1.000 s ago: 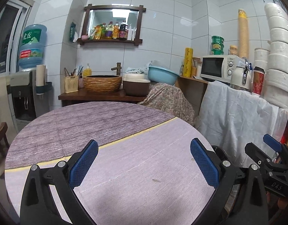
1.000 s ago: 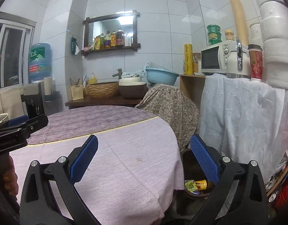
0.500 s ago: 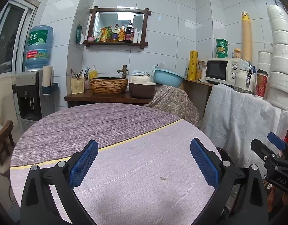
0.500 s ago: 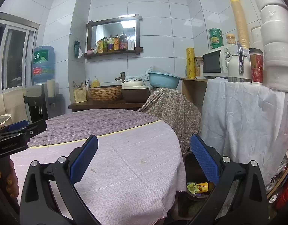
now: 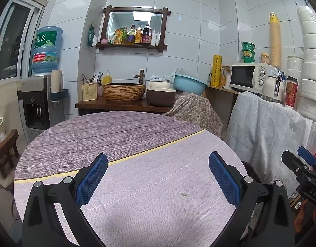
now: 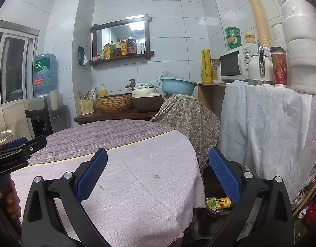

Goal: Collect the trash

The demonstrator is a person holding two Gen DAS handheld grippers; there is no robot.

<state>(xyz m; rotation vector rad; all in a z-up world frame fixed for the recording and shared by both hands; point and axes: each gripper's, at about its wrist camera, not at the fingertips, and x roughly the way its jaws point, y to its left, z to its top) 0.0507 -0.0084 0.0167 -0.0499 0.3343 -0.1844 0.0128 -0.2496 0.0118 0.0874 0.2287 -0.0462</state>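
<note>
Trash remaining on the round table: one small sliver-like scrap on the pale half of the tablecloth, with a second crumb and a thin fleck visible from the right wrist view. What these bits are made of cannot be told at this size. No larger item of trash lies on the cloth.

The dark waste bin stands on the floor just beside the table's right edge; inside it lie a yellow-orange can and a crumpled yellow-green wrapper.

Left gripper: jaws wide apart, nothing between them, held above the cloth. The scrap lies ahead of it and toward its right-hand pad, its long axis running roughly across the jaw line.

Right gripper: jaws wide apart, empty, straddling the table's right edge with the bin showing behind its right-hand pad. The crumb sits almost centred between its pads, slightly ahead.

Judgement: collection appears nearly complete. The right gripper looks the better placed for the crumb, being both aligned with it and next to the bin. Such flat specks may resist a pinch against loose cloth.
</note>
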